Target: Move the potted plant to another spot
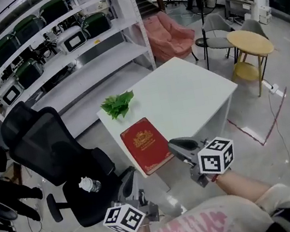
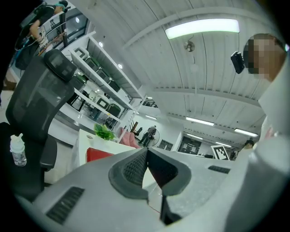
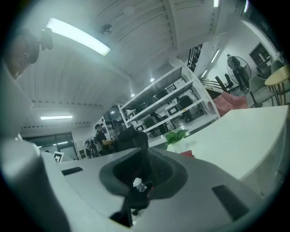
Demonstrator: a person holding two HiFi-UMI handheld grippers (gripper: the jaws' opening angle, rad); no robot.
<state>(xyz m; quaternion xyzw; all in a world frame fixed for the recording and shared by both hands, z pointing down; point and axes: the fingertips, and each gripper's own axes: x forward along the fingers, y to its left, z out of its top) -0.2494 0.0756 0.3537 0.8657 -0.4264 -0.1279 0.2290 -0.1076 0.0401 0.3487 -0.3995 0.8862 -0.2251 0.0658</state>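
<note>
The potted plant [image 1: 117, 105], green leaves in a small white pot, stands at the far left corner of the white table [image 1: 190, 90]. It shows small in the left gripper view [image 2: 104, 132] and in the right gripper view [image 3: 177, 135]. My right gripper [image 1: 175, 145] hovers at the table's near edge, beside a red book [image 1: 145, 145], well short of the plant. Its jaws [image 3: 144, 153] meet at the tips with nothing between them. My left gripper [image 1: 128, 182] is lower, off the table's near left corner, and its jaws [image 2: 146, 149] are also closed and empty.
A black office chair [image 1: 45, 147] with a water bottle [image 1: 89, 184] on its seat stands left of the table. White shelving [image 1: 54, 40] with appliances lies behind. A pink armchair [image 1: 171, 36], a round wooden table [image 1: 250, 44] and grey chairs stand at the far right.
</note>
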